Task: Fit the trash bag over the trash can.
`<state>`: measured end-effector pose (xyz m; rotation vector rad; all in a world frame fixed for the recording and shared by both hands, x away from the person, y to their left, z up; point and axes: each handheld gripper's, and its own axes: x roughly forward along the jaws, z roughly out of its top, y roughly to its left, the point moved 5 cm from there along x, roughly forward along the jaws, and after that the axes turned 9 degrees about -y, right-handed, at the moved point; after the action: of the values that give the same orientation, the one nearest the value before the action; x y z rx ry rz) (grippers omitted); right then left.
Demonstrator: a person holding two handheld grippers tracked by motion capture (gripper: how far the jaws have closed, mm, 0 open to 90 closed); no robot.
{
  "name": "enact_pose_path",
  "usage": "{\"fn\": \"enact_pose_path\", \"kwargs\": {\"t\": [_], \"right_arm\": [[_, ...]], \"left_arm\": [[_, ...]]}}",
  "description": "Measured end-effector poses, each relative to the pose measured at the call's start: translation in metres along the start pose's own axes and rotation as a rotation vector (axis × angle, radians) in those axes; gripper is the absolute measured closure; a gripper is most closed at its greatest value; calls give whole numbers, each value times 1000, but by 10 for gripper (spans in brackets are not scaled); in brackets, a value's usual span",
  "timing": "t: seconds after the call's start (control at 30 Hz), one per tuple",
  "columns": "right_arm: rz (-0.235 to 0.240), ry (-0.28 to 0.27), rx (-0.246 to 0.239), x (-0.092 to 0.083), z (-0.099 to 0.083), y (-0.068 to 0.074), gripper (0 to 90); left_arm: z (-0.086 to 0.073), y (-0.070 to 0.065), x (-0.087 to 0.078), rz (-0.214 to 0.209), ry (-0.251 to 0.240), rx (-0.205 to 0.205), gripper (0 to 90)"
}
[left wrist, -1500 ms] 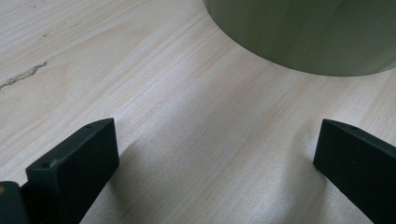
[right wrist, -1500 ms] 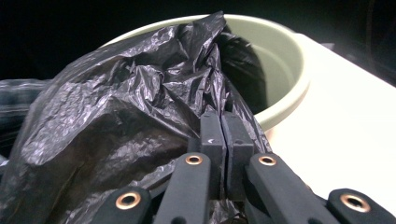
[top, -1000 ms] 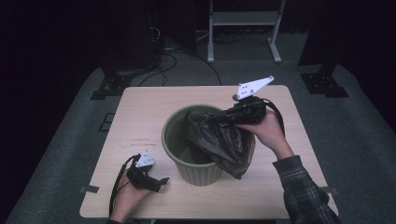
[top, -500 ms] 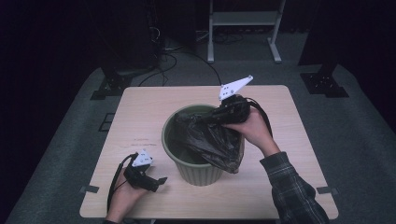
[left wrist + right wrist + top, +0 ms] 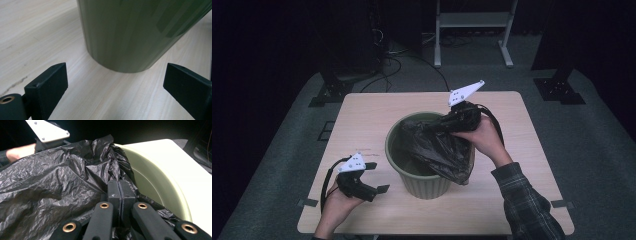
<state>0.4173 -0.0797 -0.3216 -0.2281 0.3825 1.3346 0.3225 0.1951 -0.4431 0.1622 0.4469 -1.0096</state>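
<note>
1. Right gripper (image 5: 447, 121) sat over the far-right rim of the green bin (image 5: 424, 182); jaws clamped tight on a fold of the black bag (image 5: 444, 147).
2. In the right gripper view the pads met flush, black bag (image 5: 50, 190) film pinched between them; bunched plastic spread to the left of the jaws, pale inner wall of the bin (image 5: 160, 185) to their right.
3. Bag hung half in the bin, part of it draped over the near-right rim and down the outer wall.
4. Left gripper (image 5: 379, 177) was near the counter (image 5: 362, 115), just beside the bin's near-left wall; jaws wide apart, had just closed in slightly, nothing between them.
5. Left gripper view: bin (image 5: 140, 35) base stood straight ahead of the jaws, bare counter (image 5: 37, 37) wood between the pads and the bin; no contact.
6. Obstruction: the bin wall itself stood between the left jaws and the bag.
7. Surroundings: a metal stand (image 5: 472, 30) and loose floor cables (image 5: 407, 57) past the far counter edge, well apart from both jaws.
</note>
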Motion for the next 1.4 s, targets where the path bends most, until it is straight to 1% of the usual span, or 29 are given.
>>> {"fn": "enact_pose_path", "kwargs": {"t": [0.13,0.2,0.27,0.3,0.33,0.37,0.43,0.53,0.63,0.67,0.77,0.87,1.0,1.03,1.1,1.23,1.4], "right_arm": [[-1,1,-2,-1,0,1,896],[-1,1,-1,-1,0,0,896],[-1,0,-2,-2,0,0,896],[-1,0,-3,-2,0,0,896],[0,-1,-3,-2,0,0,896],[0,0,-5,-2,0,0,896],[0,3,-4,-2,0,0,896],[0,7,-4,-3,-1,0,896],[1,5,-3,-3,-1,0,896],[2,5,-3,-3,-1,0,896],[4,9,-2,-2,-1,0,896],[6,11,-1,-2,-2,0,896],[10,9,-3,-3,-2,-1,896],[11,9,-3,-3,-2,-1,896],[14,9,-4,-3,-2,-1,897],[21,8,-7,-3,-2,0,897],[33,4,-4,-6,-3,1,897]], "left_arm": [[15,-4,-10,-42,-12,19,132],[22,-6,-14,-64,-17,33,148],[27,-9,-19,-107,-28,40,261],[30,-10,-20,-116,-35,44,263],[32,-11,-22,-125,-37,46,292],[36,-13,-24,-137,-42,55,351],[44,-16,-27,-144,-61,72,390],[56,-17,-32,-149,-70,90,430],[69,-18,-39,-164,-90,96,495],[73,-18,-41,-165,-91,96,506],[85,-19,-45,-185,-103,99,561],[101,-18,-47,-176,-127,112,566],[122,-19,-45,-164,-155,146,565],[129,-18,-43,-161,-152,165,565],[139,-16,-39,-150,-156,178,558],[154,-9,-26,-157,-144,183,557],[164,0,-5,-163,-130,196,560]]}}
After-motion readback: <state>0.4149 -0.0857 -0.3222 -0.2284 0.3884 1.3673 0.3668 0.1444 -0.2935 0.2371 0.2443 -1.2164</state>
